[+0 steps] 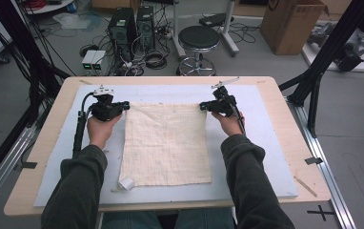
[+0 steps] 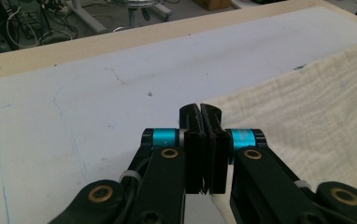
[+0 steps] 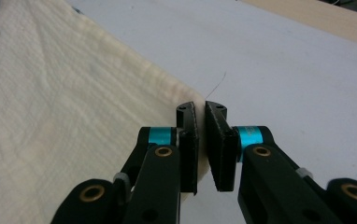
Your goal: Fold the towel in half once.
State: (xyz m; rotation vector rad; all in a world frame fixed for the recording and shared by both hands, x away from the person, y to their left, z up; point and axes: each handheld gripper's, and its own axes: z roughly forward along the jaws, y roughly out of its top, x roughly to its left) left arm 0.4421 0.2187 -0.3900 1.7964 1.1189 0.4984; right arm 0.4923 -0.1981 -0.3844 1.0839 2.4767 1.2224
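A cream, faintly checked cloth (image 1: pixel 166 143) lies spread on the pale blue mat (image 1: pixel 266 143). My left gripper (image 1: pixel 125 105) is at the cloth's far left corner and my right gripper (image 1: pixel 203 106) at its far right corner. In the left gripper view the jaws of the left gripper (image 2: pixel 200 109) are pressed together, with the corner of the cloth (image 2: pixel 307 102) running in between them. In the right gripper view the right gripper (image 3: pixel 201 107) is pinched on the edge of the cloth (image 3: pixel 64 107), a thin strip of fabric showing between the pads. The cloth's near left corner (image 1: pixel 125 182) is folded over.
The mat covers most of the wooden table (image 1: pixel 51 124), whose bare rim runs all round it. Beyond the far edge, on the floor, stand a black stool (image 1: pixel 198 40), computer towers (image 1: pixel 123 28) with cables and a cardboard box (image 1: pixel 289 24). Black frame bars (image 1: pixel 328 47) rise on both sides.
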